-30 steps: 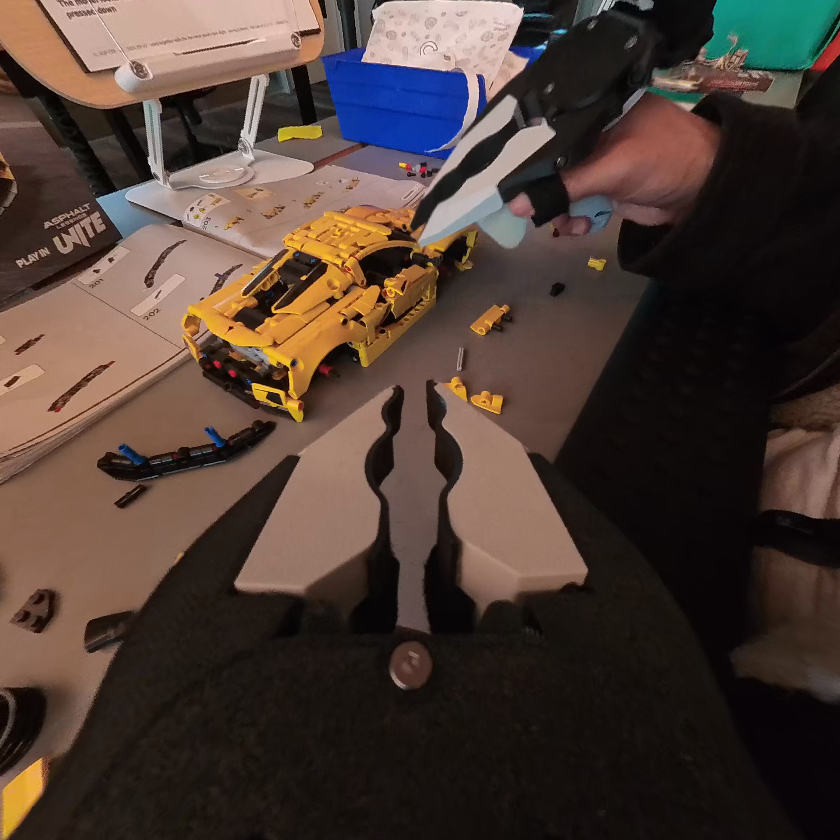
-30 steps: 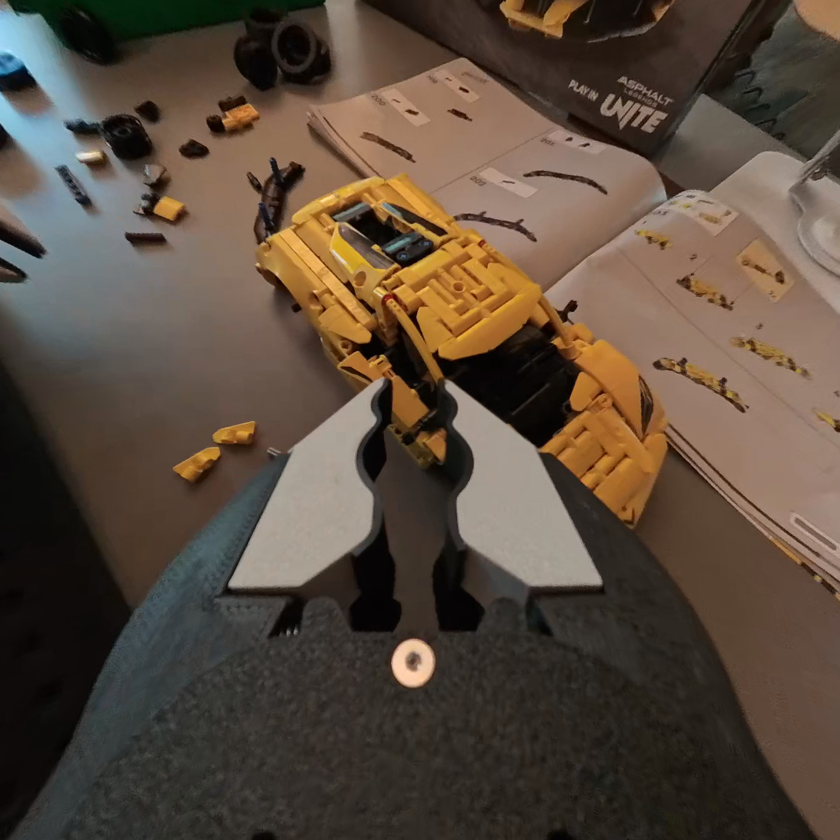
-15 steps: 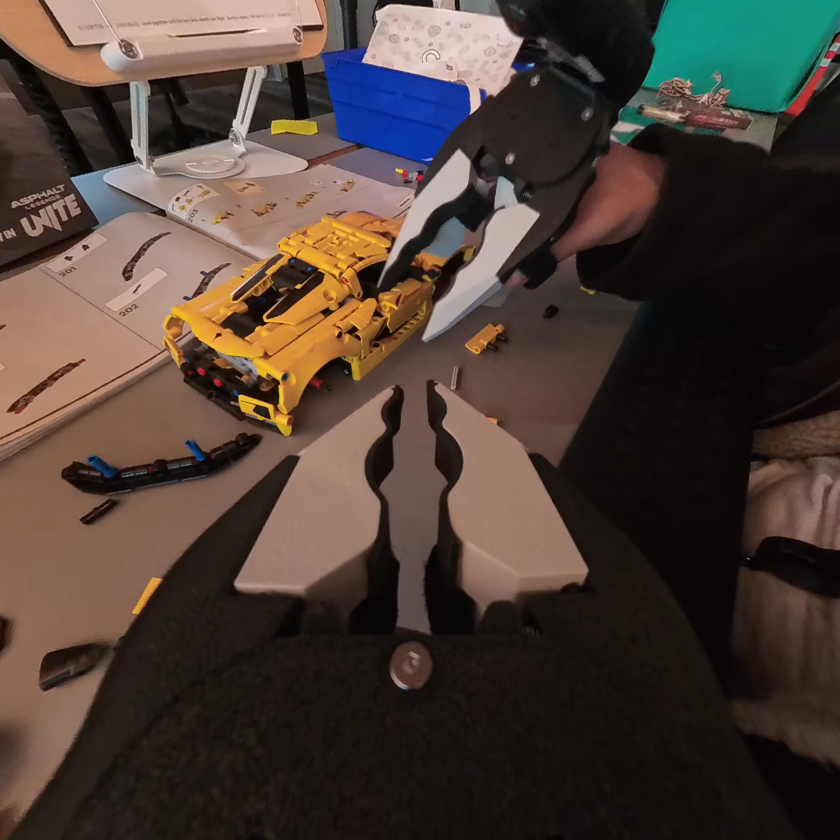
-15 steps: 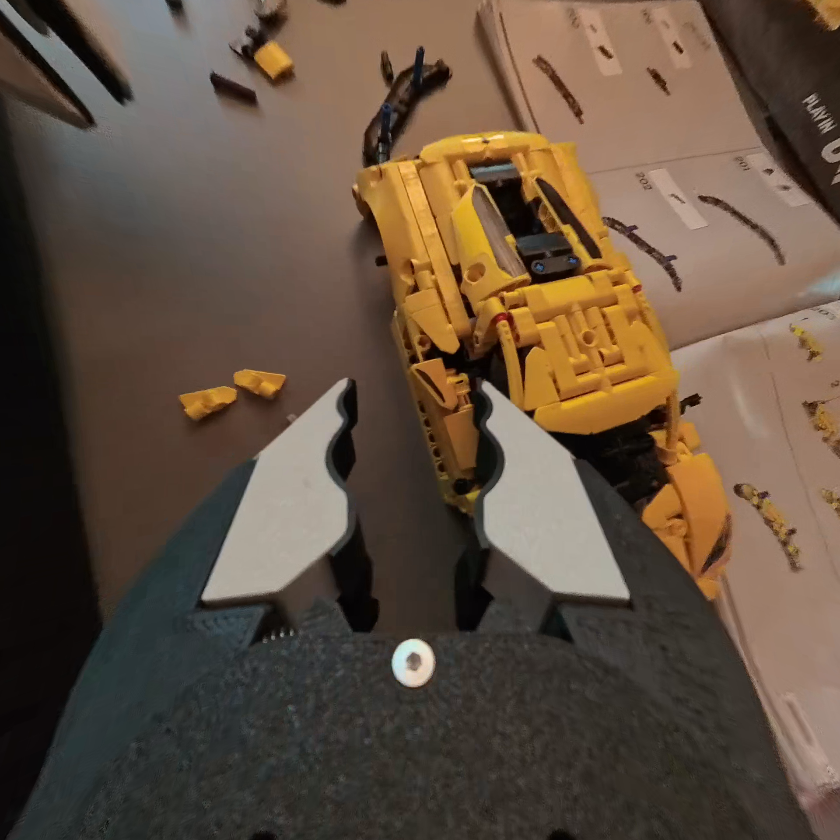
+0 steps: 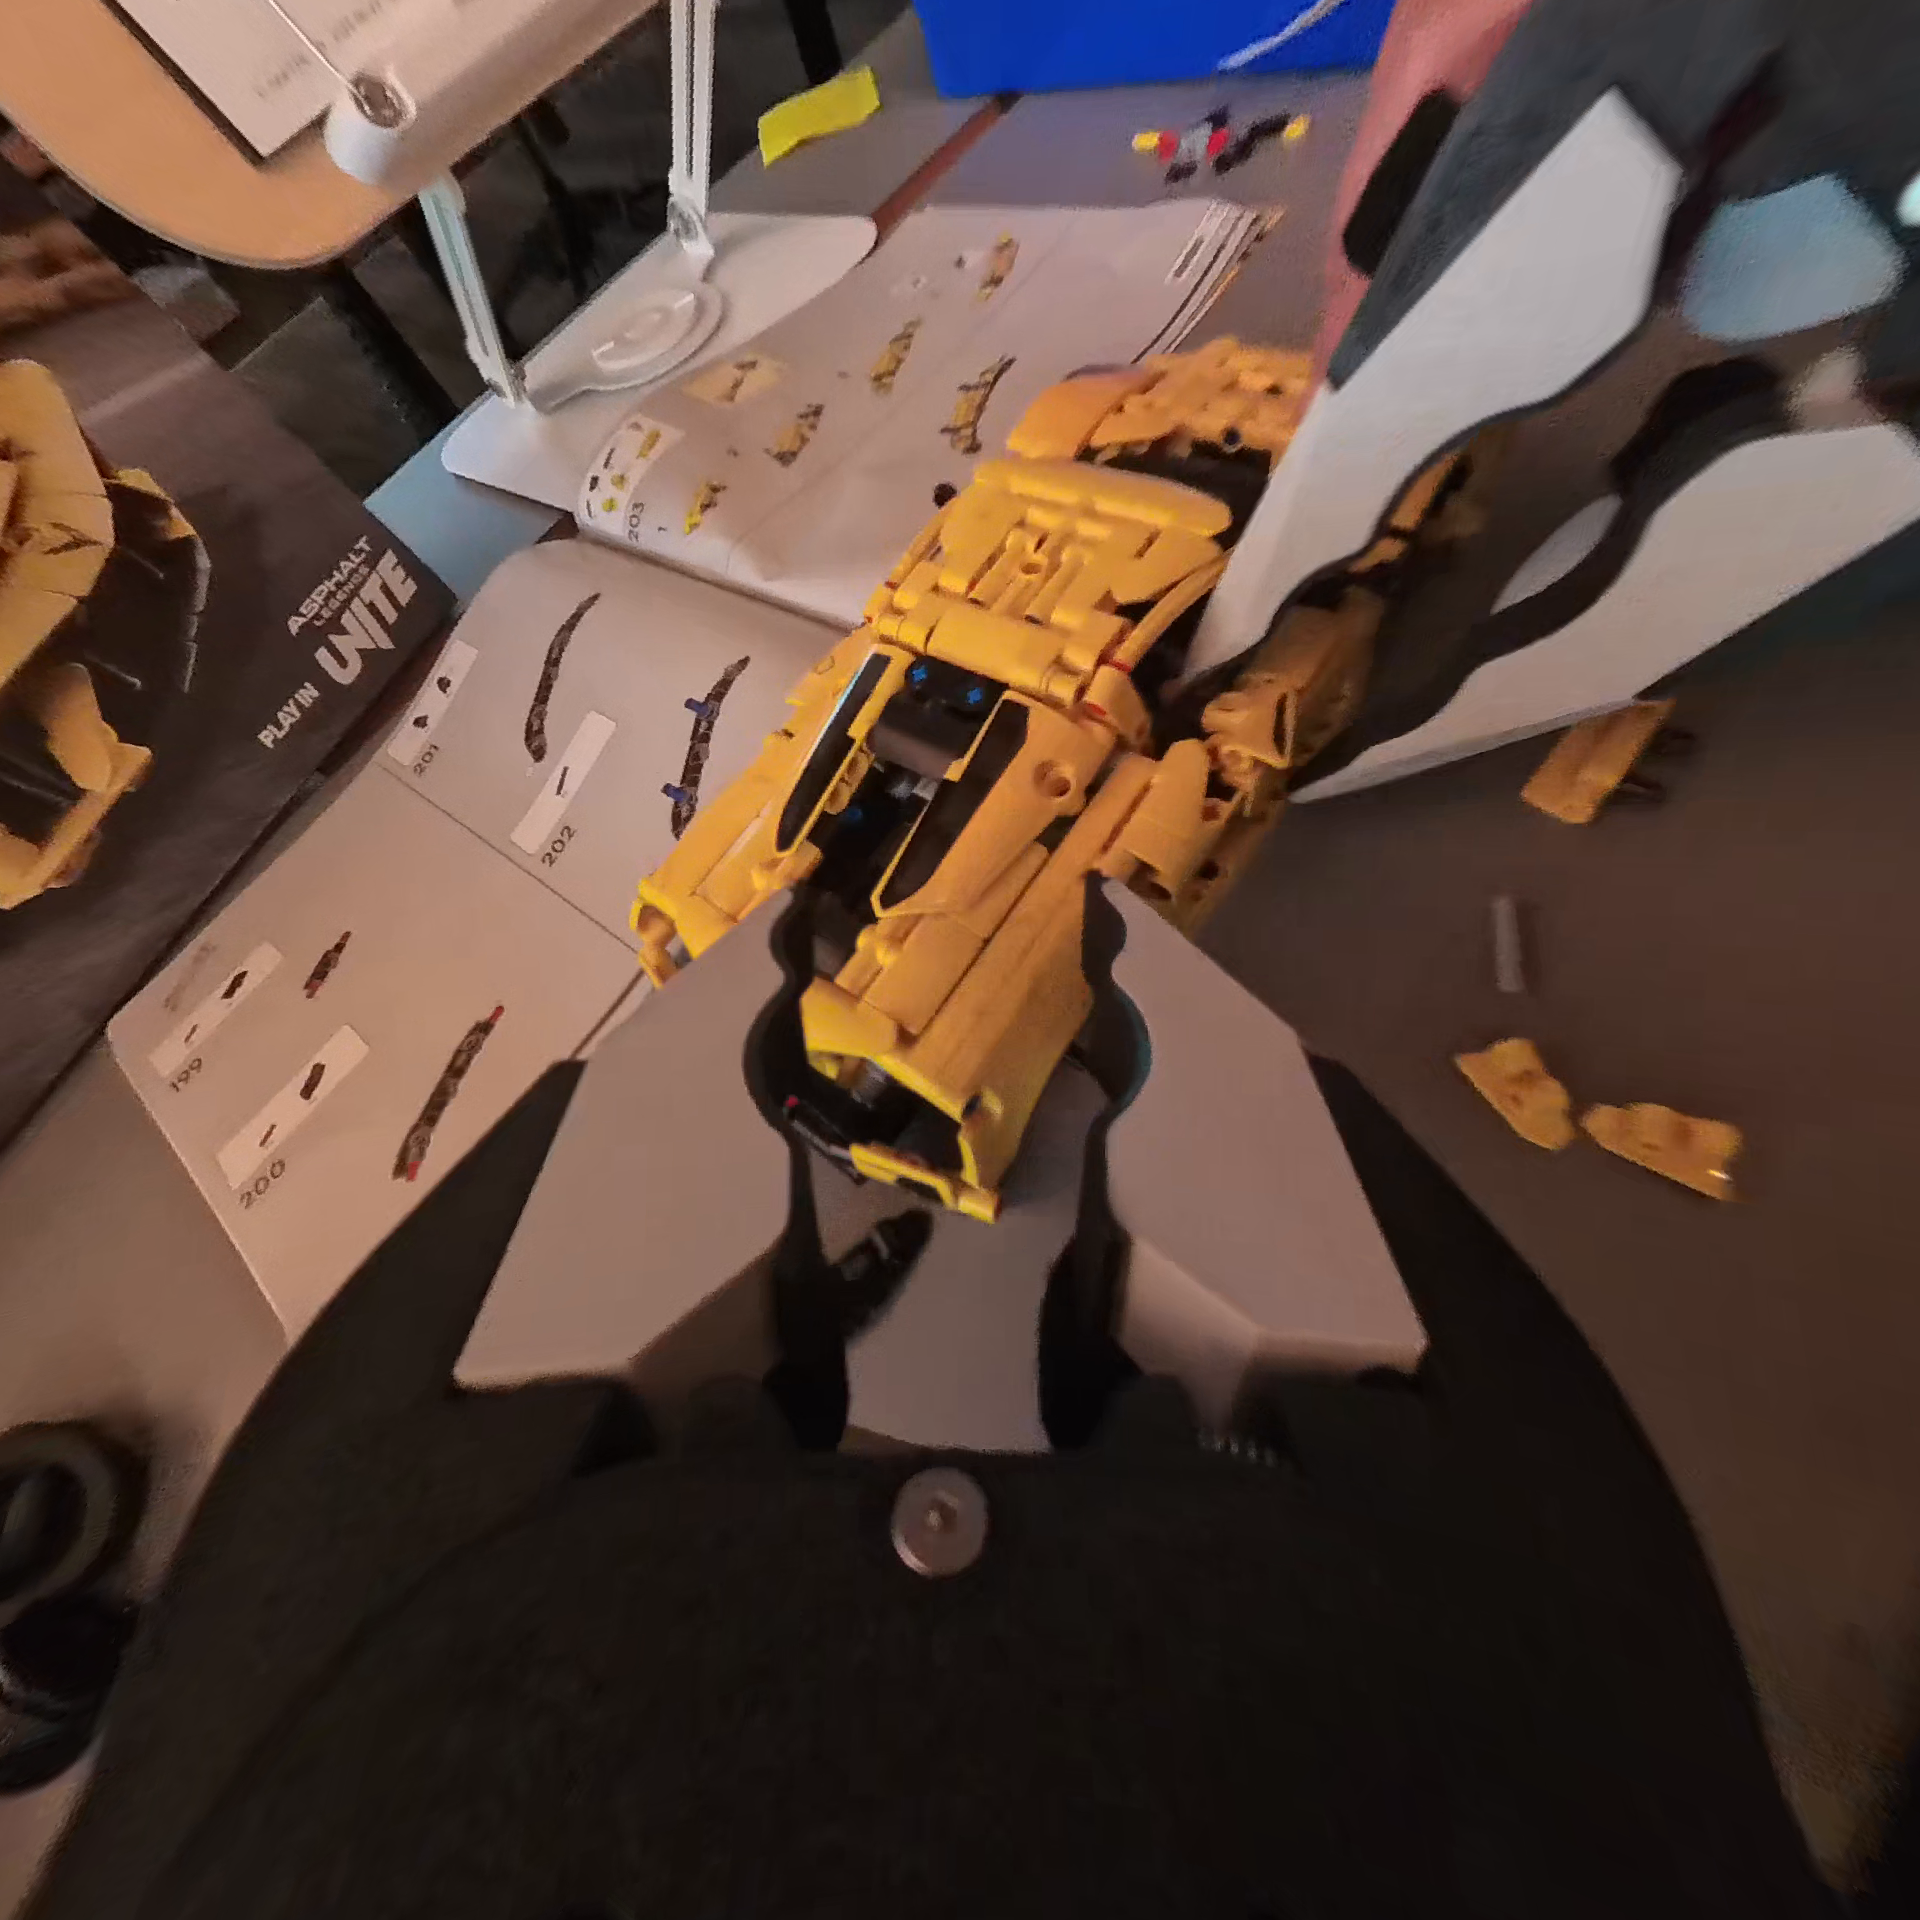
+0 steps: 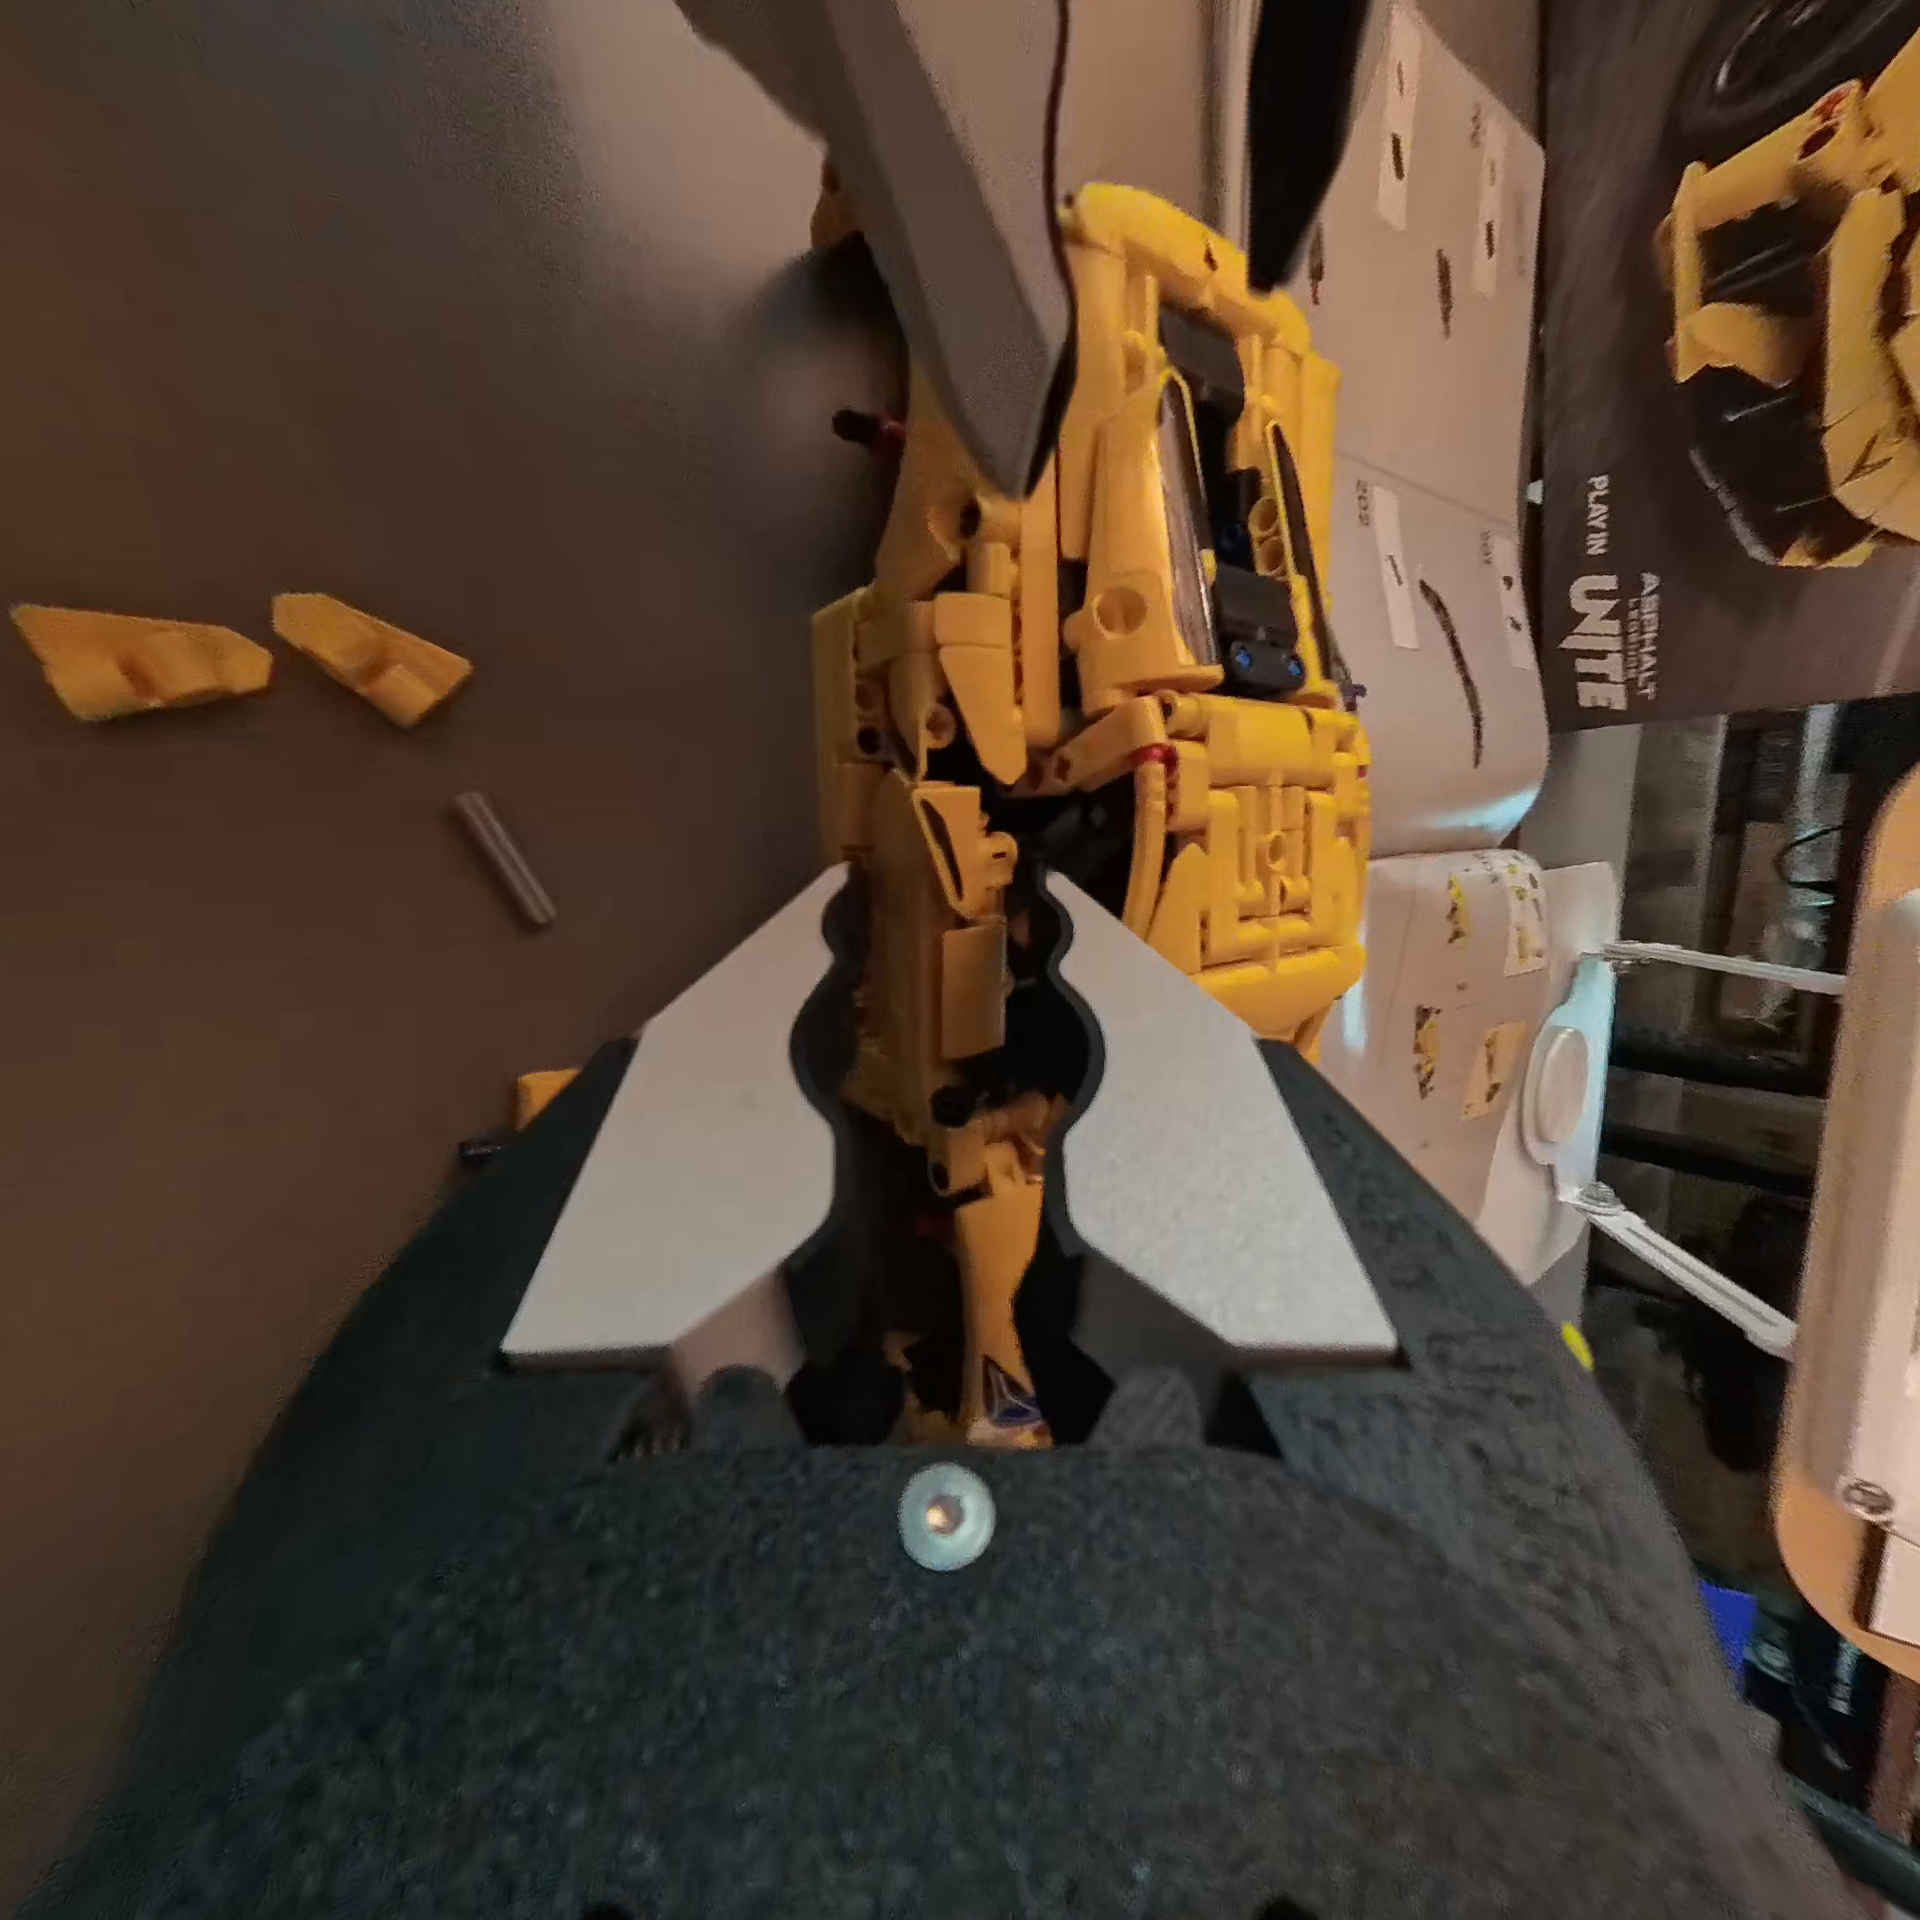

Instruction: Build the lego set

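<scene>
The yellow Lego car (image 5: 997,790) sits on the grey tabletop (image 6: 364,312), partly on the open instruction booklet (image 5: 436,935). The left tool (image 5: 940,925) straddles the car's nose, fingers spread on either side; whether they press it cannot be told. The right tool (image 6: 945,888) is clamped on the car's side panel near the rear. Beside the car lie two loose yellow pieces (image 6: 249,660) and a grey axle pin (image 6: 504,857).
</scene>
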